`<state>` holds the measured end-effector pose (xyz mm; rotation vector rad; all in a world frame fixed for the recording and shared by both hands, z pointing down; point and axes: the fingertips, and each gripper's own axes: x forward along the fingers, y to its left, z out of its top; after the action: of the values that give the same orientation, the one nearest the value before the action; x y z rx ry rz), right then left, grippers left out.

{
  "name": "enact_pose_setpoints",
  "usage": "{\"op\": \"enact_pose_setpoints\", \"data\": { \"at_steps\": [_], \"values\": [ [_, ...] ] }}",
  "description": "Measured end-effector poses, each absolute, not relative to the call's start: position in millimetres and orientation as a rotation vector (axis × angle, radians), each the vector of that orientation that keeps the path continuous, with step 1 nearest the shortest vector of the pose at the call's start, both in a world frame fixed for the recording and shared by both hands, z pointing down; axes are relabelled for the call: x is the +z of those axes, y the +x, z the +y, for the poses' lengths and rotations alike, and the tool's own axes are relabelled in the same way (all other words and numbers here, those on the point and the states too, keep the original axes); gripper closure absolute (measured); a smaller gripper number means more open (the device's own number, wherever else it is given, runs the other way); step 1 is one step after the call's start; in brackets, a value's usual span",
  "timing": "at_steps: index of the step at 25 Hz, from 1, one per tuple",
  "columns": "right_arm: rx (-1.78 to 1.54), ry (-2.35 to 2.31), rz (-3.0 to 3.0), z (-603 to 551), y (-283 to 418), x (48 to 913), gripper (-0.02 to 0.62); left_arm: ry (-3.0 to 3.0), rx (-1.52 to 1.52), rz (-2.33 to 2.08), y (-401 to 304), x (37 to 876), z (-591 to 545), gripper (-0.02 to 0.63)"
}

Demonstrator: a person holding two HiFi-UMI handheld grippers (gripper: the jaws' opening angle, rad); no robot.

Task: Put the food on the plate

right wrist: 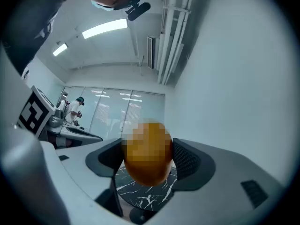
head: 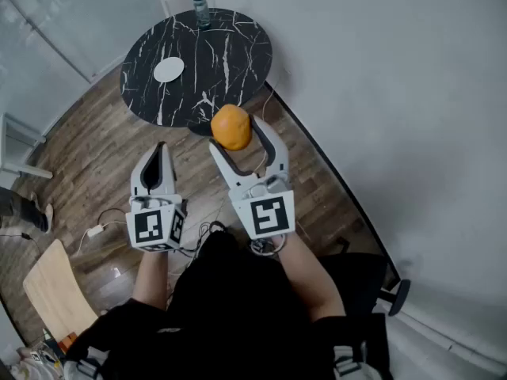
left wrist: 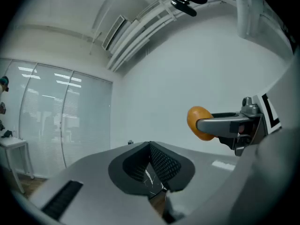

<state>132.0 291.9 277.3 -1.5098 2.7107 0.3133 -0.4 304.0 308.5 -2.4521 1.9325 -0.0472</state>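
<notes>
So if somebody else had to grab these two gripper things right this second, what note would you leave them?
Left gripper: fingers together, nothing in them, held above the floor.
Right gripper: clamped on the orange, in the air just short of the table.
Plate: white and bare, on the left part of the black marble table; a bottle stands at the far edge.
Done: the orange is in hand.
Left: carry it over the plate, set it down, let go.
</notes>
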Motion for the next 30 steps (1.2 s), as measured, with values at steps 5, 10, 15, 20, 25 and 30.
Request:
{"op": "enact_pose_setpoints", "data": {
  "at_steps": [5, 10, 15, 20, 25, 30],
  "values": [
    [0.355, -1.484, 2.71, 281.8, 109.4, 280.8, 0.284, -2.483, -0.057, 1.901, -18.3, 320.8, 294.3, 0.606],
    [0.372, -1.502, 2.75, 276.0, 84.2, 290.7, 0.284, -2.519, -0.054, 1.864, -38.5, 326.4, 281.6, 0.606],
    [0.365, -1.528, 2.749, 273.7, 58.2, 291.8, 0.284, -2.57, -0.071, 1.814, -58.7, 325.9, 275.6, 0.606],
    [0.383, -1.563, 2.745, 266.0, 43.1, 294.4, 0.284, -2.636, -0.033, 1.785, -70.0, 333.4, 267.1, 0.606],
    [0.368, -1.617, 2.726, 257.7, 42.8, 296.3, 0.284, -2.669, -0.019, 1.742, -71.2, 338.5, 257.9, 0.606],
    [0.333, -1.616, 2.69, 236.0, 43.5, 302.0, 0.284, -2.667, -0.024, 1.774, -75.7, 349.1, 238.0, 0.606]
  ]
}}
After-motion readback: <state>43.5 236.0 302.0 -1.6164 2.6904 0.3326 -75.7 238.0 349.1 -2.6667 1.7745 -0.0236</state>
